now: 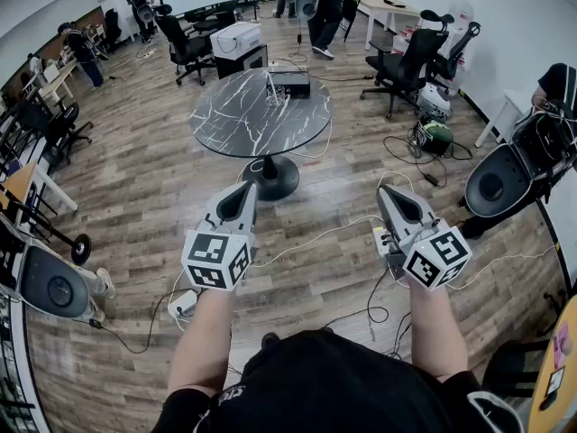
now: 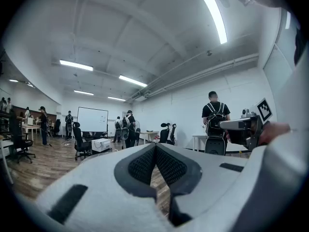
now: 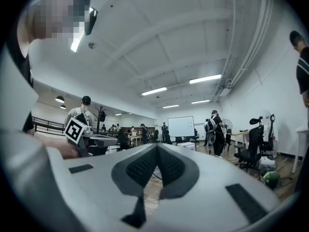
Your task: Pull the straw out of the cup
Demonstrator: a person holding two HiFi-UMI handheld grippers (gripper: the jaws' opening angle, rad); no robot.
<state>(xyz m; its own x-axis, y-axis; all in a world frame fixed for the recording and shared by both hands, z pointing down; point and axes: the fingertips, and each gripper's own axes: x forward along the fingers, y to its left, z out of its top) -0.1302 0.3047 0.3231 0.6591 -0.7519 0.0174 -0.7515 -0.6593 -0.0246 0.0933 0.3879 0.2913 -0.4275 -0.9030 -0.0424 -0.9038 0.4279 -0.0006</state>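
Two items: grey left hand-held gripper (image 1: 243, 190) and grey right hand-held gripper (image 1: 390, 194), both level, jaws closed together, nothing between them. Ahead, well apart: round black marble-pattern tabletop (image 1: 236, 120). No view shows the cup or straw. Risks, as judged: trailing white cable (image 1: 315, 237) on the wood floor (image 1: 162, 197) may snag a step, and closed jaws could topple the cup on approach.

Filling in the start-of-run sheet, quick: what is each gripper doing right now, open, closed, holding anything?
Left gripper: closed, holding nothing.
Right gripper: closed, holding nothing.
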